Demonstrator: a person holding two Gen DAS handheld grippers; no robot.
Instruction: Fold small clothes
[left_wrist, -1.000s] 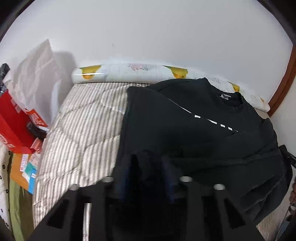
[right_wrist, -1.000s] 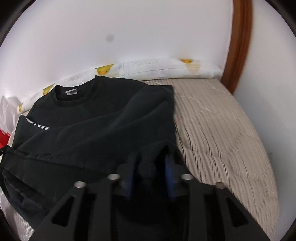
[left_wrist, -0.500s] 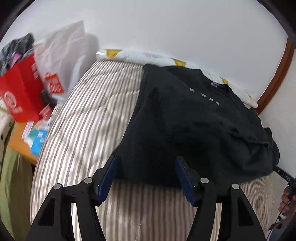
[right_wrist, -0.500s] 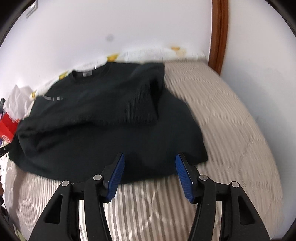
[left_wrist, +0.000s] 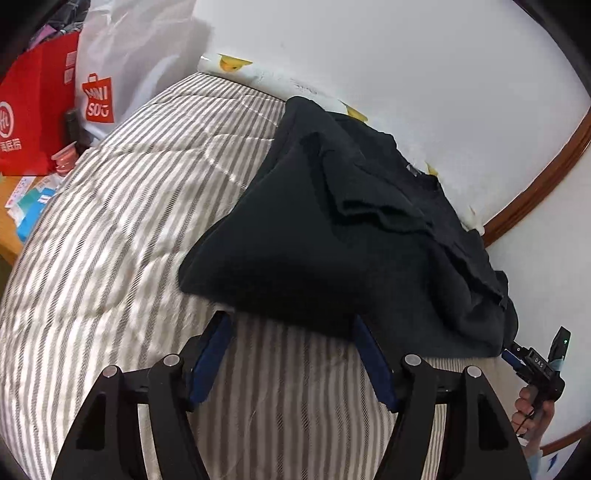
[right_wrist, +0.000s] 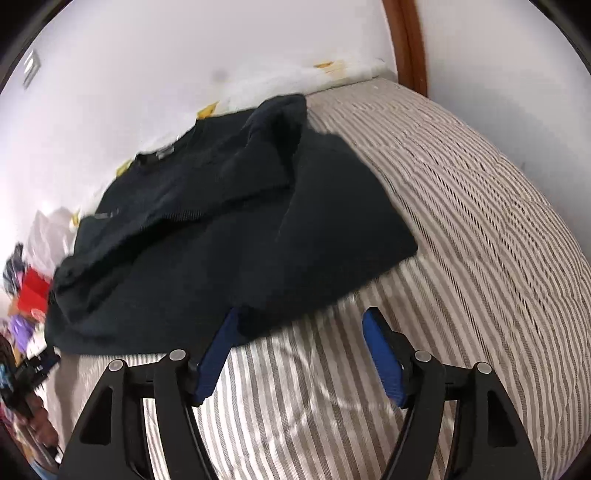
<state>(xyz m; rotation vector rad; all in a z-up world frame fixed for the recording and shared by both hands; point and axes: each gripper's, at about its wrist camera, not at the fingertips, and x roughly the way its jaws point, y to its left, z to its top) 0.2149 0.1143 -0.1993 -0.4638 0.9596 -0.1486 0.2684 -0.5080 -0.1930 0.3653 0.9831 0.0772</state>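
- Two grippers, one garment, one bed; risks itemised below.
- Item: black sweatshirt (left_wrist: 332, 236), lying on the striped quilt (left_wrist: 110, 229), collar toward the wall, both sides turned in over the body, near hem facing the grippers. Partly folded, by my reading.
- Left gripper (left_wrist: 291, 328): released. Jaws have just been opening; only quilt lies between them, the hem just beyond the blue pads (left_wrist: 212, 350).
- Right gripper (right_wrist: 301, 321): released likewise, jaws just opening. Its left pad (right_wrist: 218, 347) sits at the hem's edge, not pressing it.
- Risk: turned-in layers look loose and rumpled near the collar; a pull on the hem could drag them out of place.
- Risk: a shallow pinch may catch the top layer alone, so the fold opens on lifting.
- Risk: pads closing low could gather quilt with the cloth.
- Risk: uneven lift between the two hands would skew the next fold.
- Risk: red bag (left_wrist: 33, 122) and white bag (left_wrist: 122, 62) crowd the bed's left side; a wide swing might knock them.
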